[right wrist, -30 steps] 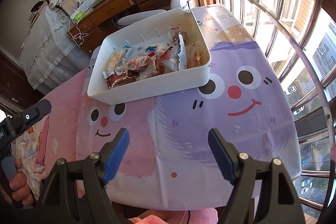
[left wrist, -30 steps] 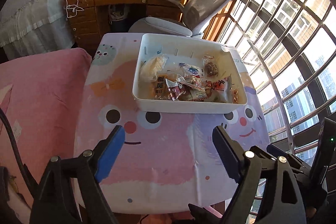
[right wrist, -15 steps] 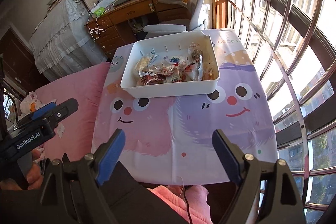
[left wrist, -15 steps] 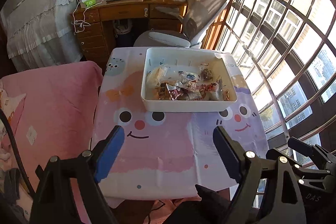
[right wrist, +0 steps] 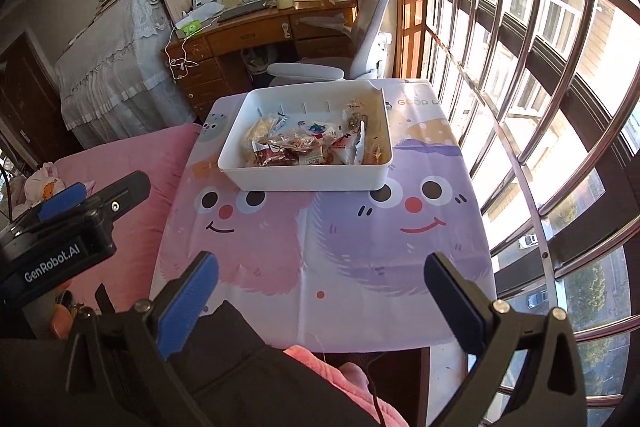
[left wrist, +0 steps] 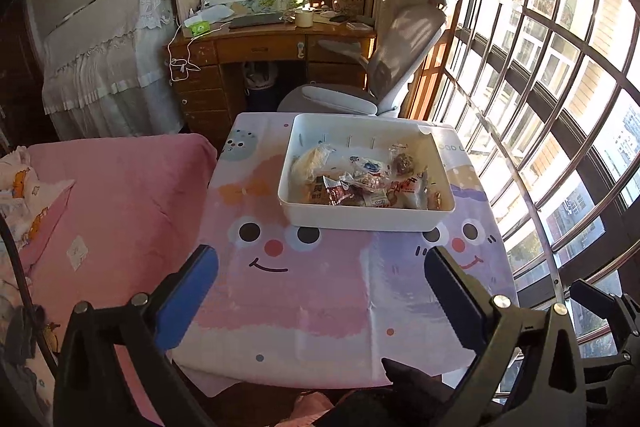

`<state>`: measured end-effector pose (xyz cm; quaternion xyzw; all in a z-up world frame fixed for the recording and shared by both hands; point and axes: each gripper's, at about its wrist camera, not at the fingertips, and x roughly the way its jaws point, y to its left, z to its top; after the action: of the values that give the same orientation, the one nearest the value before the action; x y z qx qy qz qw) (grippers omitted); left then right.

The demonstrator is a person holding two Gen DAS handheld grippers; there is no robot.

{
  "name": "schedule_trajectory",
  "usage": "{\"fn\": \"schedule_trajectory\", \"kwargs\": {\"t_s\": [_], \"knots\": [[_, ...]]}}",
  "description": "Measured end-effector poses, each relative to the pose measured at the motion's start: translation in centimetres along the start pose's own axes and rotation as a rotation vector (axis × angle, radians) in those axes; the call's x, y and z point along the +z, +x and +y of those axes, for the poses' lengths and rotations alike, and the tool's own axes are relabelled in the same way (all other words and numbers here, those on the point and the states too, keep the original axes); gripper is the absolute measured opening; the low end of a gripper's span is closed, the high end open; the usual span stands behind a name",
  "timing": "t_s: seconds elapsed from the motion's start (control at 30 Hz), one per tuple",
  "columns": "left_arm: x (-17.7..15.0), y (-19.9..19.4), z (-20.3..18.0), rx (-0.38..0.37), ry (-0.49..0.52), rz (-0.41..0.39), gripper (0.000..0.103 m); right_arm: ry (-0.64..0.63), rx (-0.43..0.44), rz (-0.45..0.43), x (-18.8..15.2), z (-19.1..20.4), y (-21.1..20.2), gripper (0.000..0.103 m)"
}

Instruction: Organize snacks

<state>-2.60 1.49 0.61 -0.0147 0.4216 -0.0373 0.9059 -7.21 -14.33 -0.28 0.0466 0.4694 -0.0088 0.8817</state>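
While both pairs of fingers were spreading apart with nothing between them, the white rectangular plastic bin (left wrist: 366, 219) sat on the far half of the bench (left wrist: 304, 291), which was draped in a pink and lilac cartoon-face cloth. Inside the bin lay a heap of wrapped snacks (left wrist: 360, 183): a pale yellowish packet at the left, clear and red-printed wrappers in the middle, a small brown round piece toward the right rear. They filled mostly the near half of the bin; its far strip stayed bare.

The left gripper (left wrist: 320, 283) hung over the near edge of the bench, well apart from the bin, its blue-padded fingers (left wrist: 188, 295) released and empty. The right gripper (right wrist: 320, 287) hovered likewise above the near edge, fingers unclenched, gripping nothing; from its camera the bin (right wrist: 308, 175) stood ahead and slightly left. A pink-covered bed (left wrist: 120, 195) adjoined the bench on the left, and a grey office chair (left wrist: 384, 67) stood behind the bin by the barred window (left wrist: 560, 107).
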Motion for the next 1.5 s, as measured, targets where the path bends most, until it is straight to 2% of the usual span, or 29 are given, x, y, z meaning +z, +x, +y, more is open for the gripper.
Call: {"fn": "schedule_trajectory", "kwargs": {"t_s": [0.53, 1.5], "knots": [[-0.1, 0.2, -1.3, 0.014, 0.009, 0.005, 0.103, 0.016, 0.026, 0.008, 0.5, -1.5, 0.5, 0.103], [0.0, 0.5, -1.6, 0.014, 0.014, 0.011, 0.103, 0.032, 0.023, 0.046, 0.0, -1.6, 1.7, 0.103]]}}
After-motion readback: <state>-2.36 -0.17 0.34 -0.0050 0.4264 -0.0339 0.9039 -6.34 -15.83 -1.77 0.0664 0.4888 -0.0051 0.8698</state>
